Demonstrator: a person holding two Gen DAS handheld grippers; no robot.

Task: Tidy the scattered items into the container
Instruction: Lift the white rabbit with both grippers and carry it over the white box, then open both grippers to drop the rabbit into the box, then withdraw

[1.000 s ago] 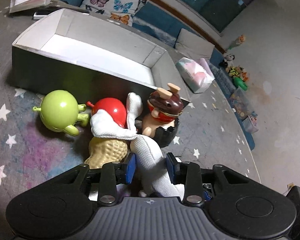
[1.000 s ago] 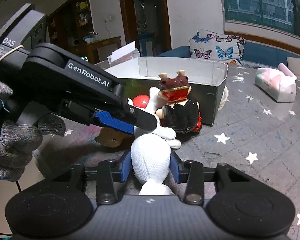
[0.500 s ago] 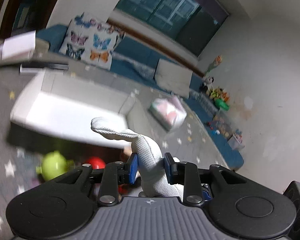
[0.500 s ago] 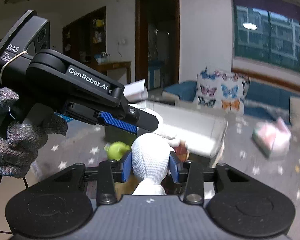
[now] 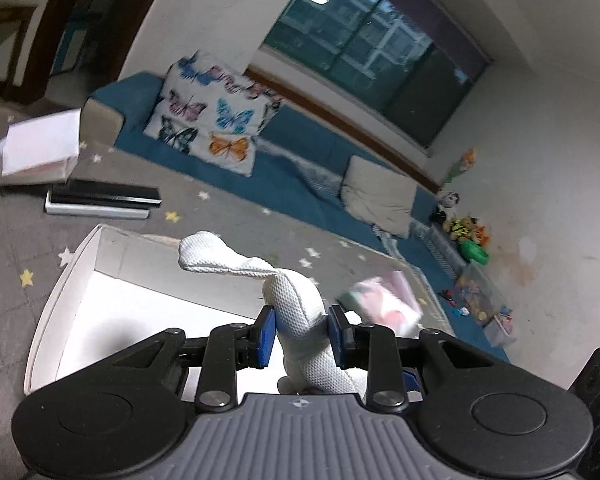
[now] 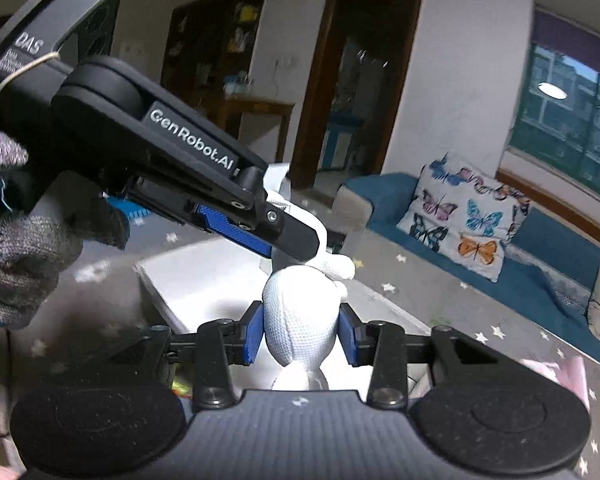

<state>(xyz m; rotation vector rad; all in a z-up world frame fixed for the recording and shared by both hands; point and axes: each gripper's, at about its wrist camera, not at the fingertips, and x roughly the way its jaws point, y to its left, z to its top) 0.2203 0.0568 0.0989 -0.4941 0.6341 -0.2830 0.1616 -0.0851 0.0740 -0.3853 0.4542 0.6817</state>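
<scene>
Both grippers hold one white knitted plush toy in the air above the white box. My left gripper (image 5: 300, 330) is shut on the toy's long limb (image 5: 296, 304), whose end curls up to the left. My right gripper (image 6: 300, 334) is shut on the toy's round white head (image 6: 300, 320). The left gripper also shows in the right wrist view (image 6: 260, 220), reaching in from the upper left over the toy. The open white box (image 5: 60, 300) lies below, its inside bare where it shows; it also shows in the right wrist view (image 6: 188, 280).
Grey star-patterned carpet (image 5: 220, 216) surrounds the box. A butterfly cushion (image 5: 212, 124) leans on the blue sofa. A pink and white packet (image 5: 384, 308) lies right of the box. Flat black and silver boxes (image 5: 100, 204) and a white folded box (image 5: 40, 148) lie behind.
Both grippers have lifted the white plush toy off the carpet and carried it over the box. The green, red and brown toys have dropped out of view.
</scene>
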